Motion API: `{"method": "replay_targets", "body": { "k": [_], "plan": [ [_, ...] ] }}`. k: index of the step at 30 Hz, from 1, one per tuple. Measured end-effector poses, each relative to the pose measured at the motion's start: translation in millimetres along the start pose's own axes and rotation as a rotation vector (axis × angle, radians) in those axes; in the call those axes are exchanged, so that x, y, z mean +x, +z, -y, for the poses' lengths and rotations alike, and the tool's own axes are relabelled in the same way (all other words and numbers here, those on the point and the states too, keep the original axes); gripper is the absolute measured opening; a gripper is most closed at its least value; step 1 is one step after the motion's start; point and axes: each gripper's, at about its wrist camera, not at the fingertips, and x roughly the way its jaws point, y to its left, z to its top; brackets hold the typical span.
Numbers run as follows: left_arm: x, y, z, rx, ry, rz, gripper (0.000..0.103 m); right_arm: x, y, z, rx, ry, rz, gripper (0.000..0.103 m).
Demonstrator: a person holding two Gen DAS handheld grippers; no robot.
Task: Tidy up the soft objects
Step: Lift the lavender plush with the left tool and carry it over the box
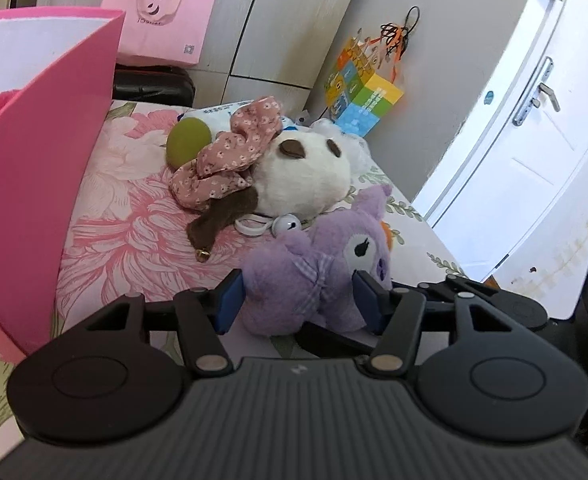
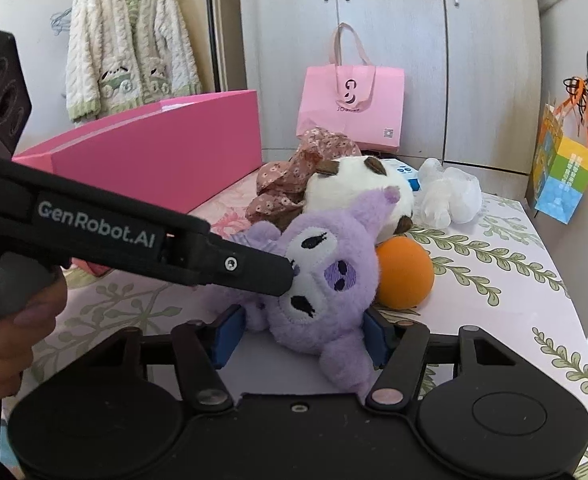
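Note:
A purple plush toy (image 1: pixel 294 280) lies on the flowered bed sheet (image 1: pixel 134 232). My left gripper (image 1: pixel 298 300) has its blue pads pressed on the toy's body and face. In the right wrist view the same purple plush toy (image 2: pixel 333 256) lies with its head between the pads of my right gripper (image 2: pixel 299 336), and both pads touch its fur. The left gripper's black finger (image 2: pixel 254 268) reaches in from the left against the toy's face, held by a hand (image 2: pixel 10 332).
Behind the toy lie a white and brown plush (image 1: pixel 305 172), a floral cloth (image 1: pixel 230 160), a green ball (image 1: pixel 188 140) and an orange ball (image 2: pixel 405 276). An open pink box (image 2: pixel 154 160) stands at the left. A pink bag (image 2: pixel 351 104) and a colourful bag (image 2: pixel 561 176) stand by the wardrobe.

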Motion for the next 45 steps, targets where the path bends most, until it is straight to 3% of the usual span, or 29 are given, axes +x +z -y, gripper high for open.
{"method": "replay_targets", "body": {
  "k": [4, 6, 12, 22, 36, 45],
  "plan": [
    [-4.1, -2.2, 8.2, 0.052, 0.028, 0.001, 0.058, -1.4, 2.7, -1.3, 0.025, 0.001, -0.014, 0.066],
    [-5.4, -3.2, 11.5, 0.071, 0.049, 0.0, 0.058, -1.9, 2.6, -2.6, 0.039, -0.003, -0.015, 0.06],
    [-19.2, -4.5, 14.3, 0.078, 0.063, 0.003, 0.058, -5.1, 5.9, -7.0, 0.079, 0.006, -0.042, 0.056],
    [-43.1, 0.3, 14.9, 0.079, 0.097, -0.126, 0.058, -17.3, 15.0, -26.0, 0.106, 0.057, -0.15, 0.059],
    [-98.1, 1.3, 1.3, 0.025, 0.099, -0.191, 0.057, -39.4, 47.5, -80.0, -0.042, 0.084, -0.306, 0.06],
    [-153.6, 4.0, -6.4, 0.039, 0.116, -0.164, 0.057, -59.0, 71.0, -113.0, -0.07, 0.187, -0.369, 0.06]
  ]
}}
